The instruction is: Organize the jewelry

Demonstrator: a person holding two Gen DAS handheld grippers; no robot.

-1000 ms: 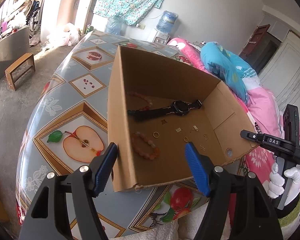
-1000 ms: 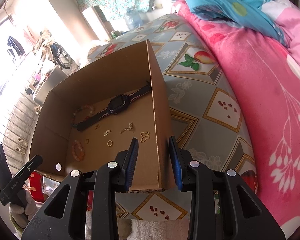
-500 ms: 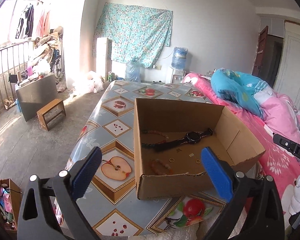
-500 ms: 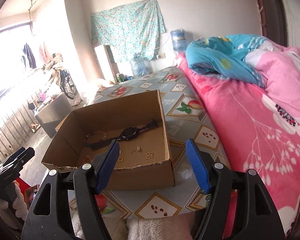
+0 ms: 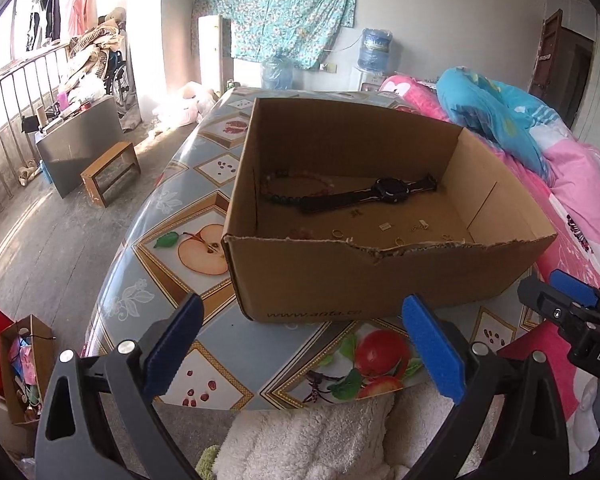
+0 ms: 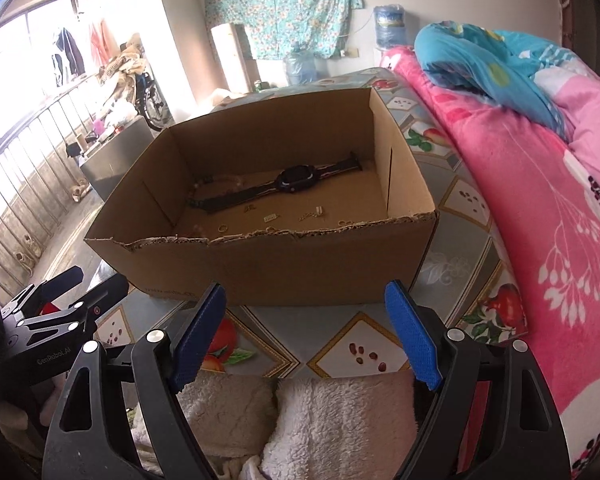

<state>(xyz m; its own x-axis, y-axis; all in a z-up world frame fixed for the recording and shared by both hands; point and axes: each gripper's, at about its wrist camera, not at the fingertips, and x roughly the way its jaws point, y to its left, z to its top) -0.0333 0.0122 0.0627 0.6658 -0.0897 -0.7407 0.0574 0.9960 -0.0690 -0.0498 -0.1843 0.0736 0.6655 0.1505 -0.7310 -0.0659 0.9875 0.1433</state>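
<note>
Seemingly most of the gathering was done by this moment, since every piece of jewelry that could be seen lay inside the open cardboard box (image 5: 380, 276) standing on the fruit-patterned tablecloth (image 5: 188, 216). A black wristwatch (image 5: 384, 192) stretched across the far half of the box floor, with a dark beaded bracelet (image 5: 278, 192) curled near the left wall beside its strap. Closer to the torn front edge sat the small pieces: a gold ring (image 5: 337, 233), a pale rectangular charm (image 5: 385, 225) and a few tiny clasps or earrings, too small to name with certainty. A reddish bead strand (image 5: 300, 234) was half hidden behind the front wall. No jewelry showed on the cloth outside the box in either view, so as a judgement the collecting looked complete, though nothing inside was sorted or separated; whether such arranging was still wanted could not be told. The left gripper (image 5: 300, 354) hovered short of the box, over the cloth's near edge, its jaws just opened to their widest with nothing between them. The right gripper (image 6: 306, 334) was likewise back from the box front, its jaws just opened wide and empty. White fluffy fabric (image 6: 332, 420) filled the bottom of both views, and a pink blanket (image 6: 540, 220) lay along the right side of the table.
</note>
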